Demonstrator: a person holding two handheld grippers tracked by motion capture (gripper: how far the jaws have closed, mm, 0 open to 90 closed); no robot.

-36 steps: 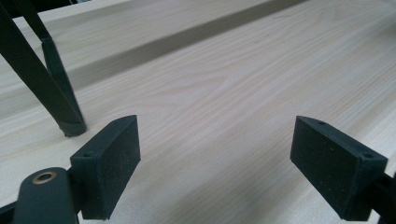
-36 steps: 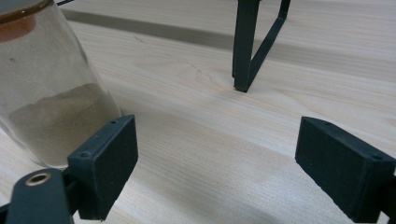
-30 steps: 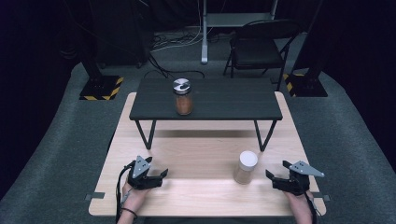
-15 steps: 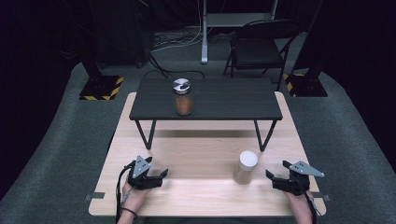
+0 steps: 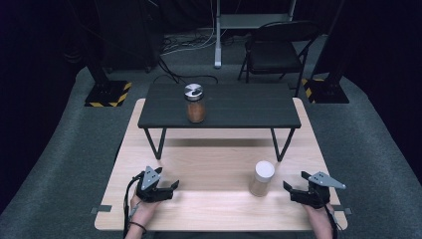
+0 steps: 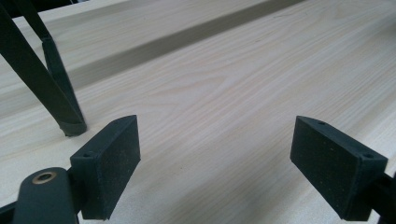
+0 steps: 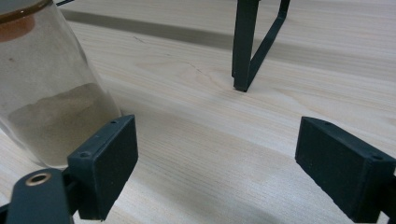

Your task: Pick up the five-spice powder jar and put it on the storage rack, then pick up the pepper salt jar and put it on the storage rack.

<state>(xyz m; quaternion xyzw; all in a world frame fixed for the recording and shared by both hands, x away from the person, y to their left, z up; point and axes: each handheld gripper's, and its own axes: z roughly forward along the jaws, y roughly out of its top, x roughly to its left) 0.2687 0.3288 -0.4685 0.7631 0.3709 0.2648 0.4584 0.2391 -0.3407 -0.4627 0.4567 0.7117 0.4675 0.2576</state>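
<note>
High view: both hands rest at the desk's (image 5: 149, 149) near edge; right gripper (image 5: 293, 191) has its jaws spread and empty, with the white-lidded jar (image 5: 262, 178) just beside it toward the middle, upright. Left gripper (image 5: 169, 188) is idle, jaws spread. Left gripper view: bare wood between the jaws. Right gripper view: jar (image 7: 42, 93) sits off to one side, so swing the jaws to centre it and grip low on the glass.

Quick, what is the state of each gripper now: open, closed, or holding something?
Left gripper: open, holding nothing, above the wooden table.
Right gripper: open, holding nothing; the jar of pale powder stands beside it.
</note>
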